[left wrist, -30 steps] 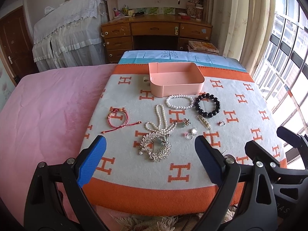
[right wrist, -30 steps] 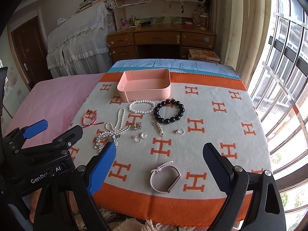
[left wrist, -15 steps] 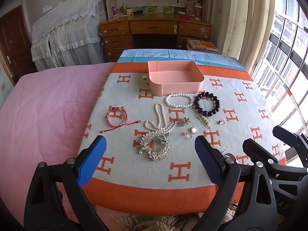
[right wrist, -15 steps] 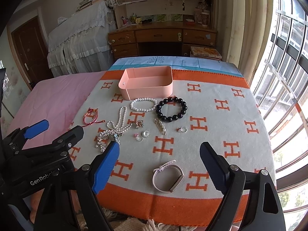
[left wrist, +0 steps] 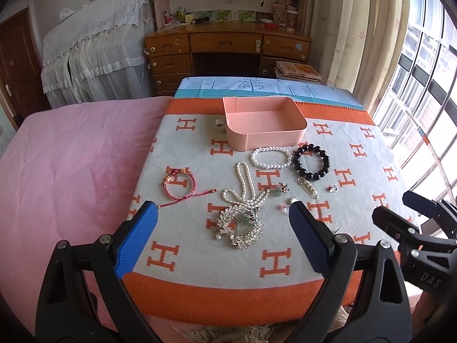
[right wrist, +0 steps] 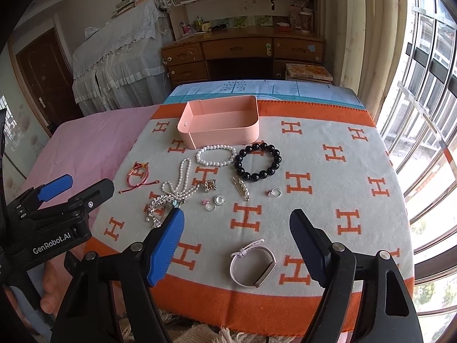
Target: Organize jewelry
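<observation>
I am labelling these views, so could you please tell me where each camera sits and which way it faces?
Left wrist: on the left gripper, jaws open, facing down at the orange-and-grey H-patterned blanket; right gripper at the right edge.
Right wrist: on the right gripper, jaws open and just closing around nothing, above the white-strapped watch; left gripper and fingers at left.
Shared: pink rectangular plastic tray, black bead bracelet.

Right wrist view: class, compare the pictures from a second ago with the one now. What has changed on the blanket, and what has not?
The right claw has just been closing: its fingers stand nearer together, with the watch-style band below the gap but not gripped. Nothing was taken hold of or let go. The left claw stays open, and the pink tray and the jewelry lie where they were.
</observation>
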Motion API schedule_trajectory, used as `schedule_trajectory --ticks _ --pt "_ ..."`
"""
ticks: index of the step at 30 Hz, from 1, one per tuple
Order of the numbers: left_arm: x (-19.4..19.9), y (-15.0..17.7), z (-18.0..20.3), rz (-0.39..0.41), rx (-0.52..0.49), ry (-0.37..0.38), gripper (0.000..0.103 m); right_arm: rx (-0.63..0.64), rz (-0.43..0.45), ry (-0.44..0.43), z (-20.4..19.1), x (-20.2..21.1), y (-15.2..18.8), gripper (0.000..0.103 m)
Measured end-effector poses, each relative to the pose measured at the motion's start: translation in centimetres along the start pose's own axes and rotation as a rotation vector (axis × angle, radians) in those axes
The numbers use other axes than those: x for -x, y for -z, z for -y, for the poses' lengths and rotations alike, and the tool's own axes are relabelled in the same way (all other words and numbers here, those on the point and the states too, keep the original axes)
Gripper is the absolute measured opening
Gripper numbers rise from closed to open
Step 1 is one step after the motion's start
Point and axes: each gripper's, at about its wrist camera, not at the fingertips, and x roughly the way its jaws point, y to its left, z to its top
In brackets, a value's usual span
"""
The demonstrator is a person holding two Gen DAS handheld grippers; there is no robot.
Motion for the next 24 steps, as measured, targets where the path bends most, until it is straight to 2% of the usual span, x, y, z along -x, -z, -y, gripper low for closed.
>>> schedule_trajectory --ticks 5,10,14,18,21,23,24 --pt "0.2 -2.1 -1.5 -0.044 -0.043 0.071 0.092 -0.006 -0.045 -0.036 0.6 -0.6 -2.0 0.069" --pt "0.3 -4.7 -2.4 -0.069 -0.066 0.116 0.092 0.018 -0.073 -0.052 1.1 -0.9 -5.2 0.069" --pt "-0.9 -7.0 -2.3 -0.076 -0.078 0.108 0.092 0.027 -0.104 -0.059 2.0 -2.1 -9.0 0.069" --pt "-4.3 -8.7 -1.1 -0.119 -0.117 0.124 0.092 0.019 -0.171 -0.045 3.4 -5.7 -12.4 0.067" --pt "-8.5 -9.4 0.5 -0.183 -0.140 0.146 0.091 -0.012 -0.258 -0.058 4.8 -9.7 -13.8 0.059" --pt "-11.5 -9.6 1.3 -0.236 -0.141 0.145 0.084 -0.047 -0.318 -0.060 5.9 -12.6 -14.5 0.055" --pt "-13.2 -9.7 1.7 -0.266 -0.135 0.150 0.073 -0.057 -0.343 -0.060 6.3 -14.0 -14.7 0.054"
